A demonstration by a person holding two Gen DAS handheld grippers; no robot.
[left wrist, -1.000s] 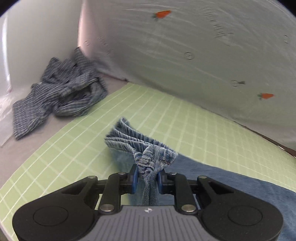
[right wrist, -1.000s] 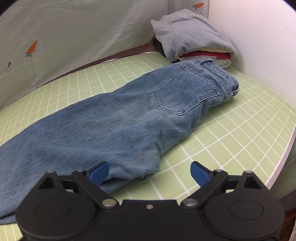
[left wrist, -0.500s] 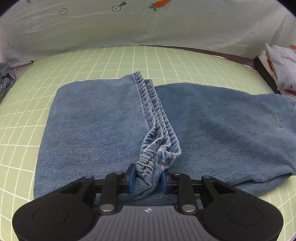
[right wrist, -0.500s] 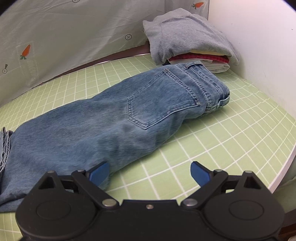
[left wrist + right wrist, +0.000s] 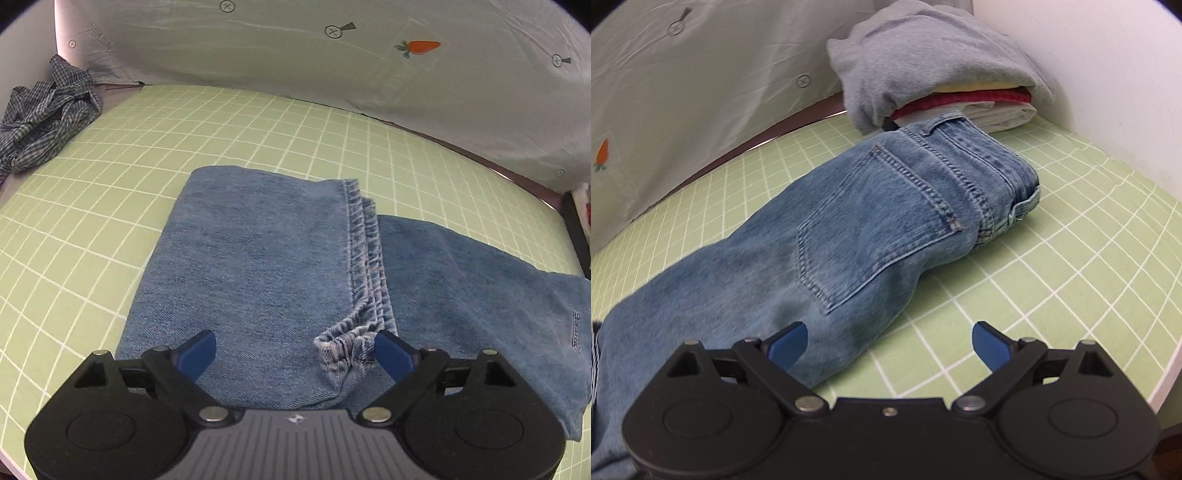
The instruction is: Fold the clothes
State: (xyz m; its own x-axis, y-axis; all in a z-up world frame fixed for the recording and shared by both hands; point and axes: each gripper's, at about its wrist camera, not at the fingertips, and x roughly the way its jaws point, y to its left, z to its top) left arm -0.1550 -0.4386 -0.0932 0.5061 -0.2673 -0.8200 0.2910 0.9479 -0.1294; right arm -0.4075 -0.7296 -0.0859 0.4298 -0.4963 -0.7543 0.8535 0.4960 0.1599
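Observation:
Blue jeans (image 5: pixel 258 266) lie on the green grid mat (image 5: pixel 184 129), leg ends folded back over the legs. The stacked hems (image 5: pixel 365 258) run across the fold, bunched at the near end. My left gripper (image 5: pixel 295 354) is open and empty, just above the folded part, with the bunched hem between its blue fingers. In the right wrist view the waist and back pocket (image 5: pixel 886 229) of the jeans lie toward the far right. My right gripper (image 5: pixel 890 341) is open and empty, its left finger over the jeans' near edge.
A crumpled checked shirt (image 5: pixel 40 114) lies off the mat at the far left. A stack of folded clothes topped by a grey garment (image 5: pixel 934 62) sits behind the waist. A carrot-print sheet (image 5: pixel 332 55) backs the table. The mat's edge (image 5: pixel 1145 384) curves at right.
My left gripper carried the leg hems over onto the jeans, then opened and let them go. The right gripper stayed open and moved closer toward the waist end.

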